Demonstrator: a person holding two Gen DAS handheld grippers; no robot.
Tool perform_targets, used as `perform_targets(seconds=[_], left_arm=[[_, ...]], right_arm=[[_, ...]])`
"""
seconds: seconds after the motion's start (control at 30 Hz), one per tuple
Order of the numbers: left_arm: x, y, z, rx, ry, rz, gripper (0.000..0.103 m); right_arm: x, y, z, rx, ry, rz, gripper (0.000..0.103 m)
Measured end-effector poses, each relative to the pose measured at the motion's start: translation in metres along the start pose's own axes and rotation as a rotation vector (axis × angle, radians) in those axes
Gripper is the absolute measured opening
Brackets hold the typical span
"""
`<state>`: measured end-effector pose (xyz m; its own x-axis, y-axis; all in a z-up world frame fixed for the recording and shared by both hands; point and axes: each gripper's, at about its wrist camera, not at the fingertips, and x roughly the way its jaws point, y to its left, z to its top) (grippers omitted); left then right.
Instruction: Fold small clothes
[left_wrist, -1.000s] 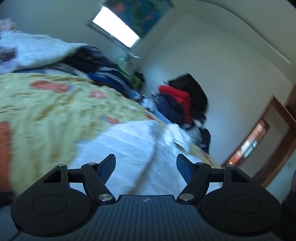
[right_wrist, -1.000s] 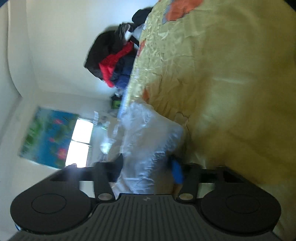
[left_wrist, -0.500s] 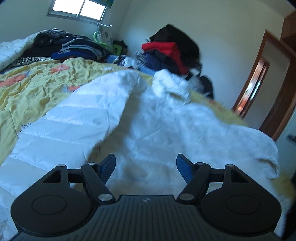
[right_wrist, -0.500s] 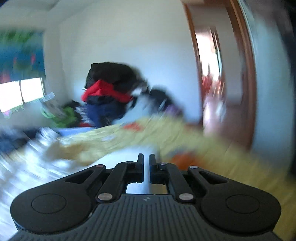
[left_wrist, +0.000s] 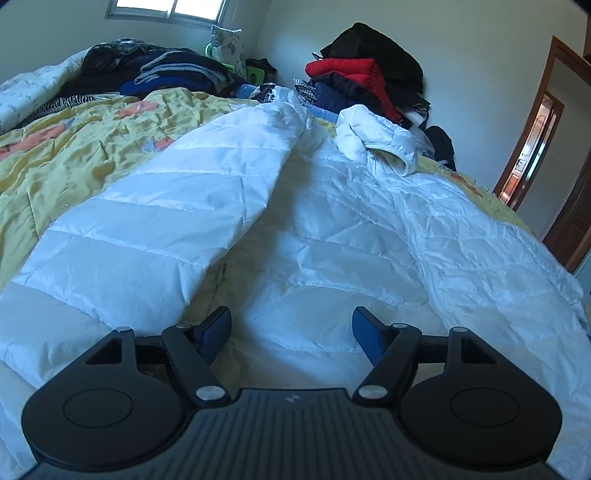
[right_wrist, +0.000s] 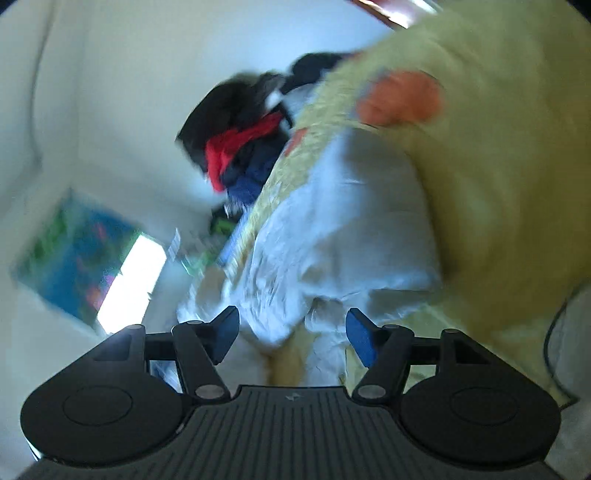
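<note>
White puffer jacket flat on bed, both grippers open

Left wrist view: white quilted jacket (left_wrist: 332, 229) spread across yellow bedspread (left_wrist: 74, 155) w/ orange patches. One sleeve (left_wrist: 166, 221) angled out to the left, body running up the middle, hood (left_wrist: 380, 144) bunched at far end, zip line down the right half. Left gripper (left_wrist: 291, 328) low over the jacket's near hem, jaws wide apart, blue pads (left_wrist: 218, 328) clear of the fabric, nothing pinched between.

Past the bed: pile of dark folded clothes (left_wrist: 177, 70) at far left by the window (left_wrist: 170, 7), second heap w/ red (left_wrist: 347, 70), navy and black garments against the wall at centre-right. Wooden door frame (left_wrist: 535, 136) at right edge.

Right wrist view: heavily motion-blurred and rolled sideways. Right gripper (right_wrist: 291, 332) w/ jaws just been opening, now apart; white jacket fabric (right_wrist: 332, 229) ahead and partly between the fingers, but pads not pressing on it as far as can be told. Same yellow bedspread (right_wrist: 498, 184) filling the right side, orange patch (right_wrist: 402, 98) near top. Red/black clothes heap (right_wrist: 236, 140) mid-frame, colourful blue-green curtain or hanging (right_wrist: 70, 254) beside the bright window (right_wrist: 129, 277) at lower left.

Writing/brands: no readable text anywhere; only a small pale logo mark (left_wrist: 291, 398) on each gripper body, too small to make out
</note>
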<state>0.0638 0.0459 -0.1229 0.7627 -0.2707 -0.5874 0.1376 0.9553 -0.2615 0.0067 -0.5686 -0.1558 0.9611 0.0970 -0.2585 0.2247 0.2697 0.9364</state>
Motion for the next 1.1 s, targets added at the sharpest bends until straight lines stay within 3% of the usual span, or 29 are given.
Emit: perform_targets(seconds=[0.07,0.17,0.27,0.3,0.37,0.57,0.67,0.73,0.8,0.87,0.93,0.97,1.1], left_arm=[[0.000,-0.002,-0.002,0.018,-0.002,0.014,0.072],[0.001,-0.006,-0.004,0.045,-0.001,0.028,0.072],[0.002,-0.007,-0.004,0.051,0.002,0.035,0.072],[0.002,-0.006,-0.003,0.045,0.004,0.034,0.072],[0.000,-0.005,-0.001,0.027,0.008,0.023,0.072],[-0.006,-0.001,0.004,-0.058,0.004,-0.035,0.073],[-0.006,-0.003,0.007,-0.068,-0.013,-0.042,0.075],[-0.002,-0.003,0.008,-0.058,-0.010,-0.005,0.076],[0.003,-0.002,0.008,-0.058,0.003,0.005,0.076],[0.003,-0.002,0.008,-0.057,0.006,0.005,0.076],[0.002,-0.003,0.008,-0.044,0.008,0.007,0.076],[0.002,-0.003,0.009,-0.042,0.007,0.007,0.076],[0.000,0.003,0.013,-0.075,-0.002,0.004,0.076]], right_arm=[[0.008,-0.021,0.005,0.173,-0.067,0.062,0.062],[0.010,-0.037,0.013,0.281,-0.189,0.095,0.062],[0.017,-0.036,0.024,0.301,-0.286,0.007,0.041],[0.022,-0.034,0.029,0.282,-0.294,-0.029,0.023],[0.029,-0.021,0.043,0.194,-0.328,-0.088,0.017],[0.011,0.054,0.053,-0.224,-0.422,-0.005,0.014],[0.000,0.069,0.042,-0.410,-0.421,0.021,0.013],[0.002,0.059,0.038,-0.442,-0.377,-0.019,0.013],[-0.002,0.033,0.038,-0.355,-0.302,-0.076,0.017],[0.008,0.006,0.039,-0.298,-0.268,-0.142,0.032],[0.007,-0.012,0.047,-0.206,-0.267,-0.149,0.074],[0.006,-0.022,0.052,-0.141,-0.277,-0.118,0.077],[0.005,-0.039,0.071,0.039,-0.364,-0.037,0.075]])
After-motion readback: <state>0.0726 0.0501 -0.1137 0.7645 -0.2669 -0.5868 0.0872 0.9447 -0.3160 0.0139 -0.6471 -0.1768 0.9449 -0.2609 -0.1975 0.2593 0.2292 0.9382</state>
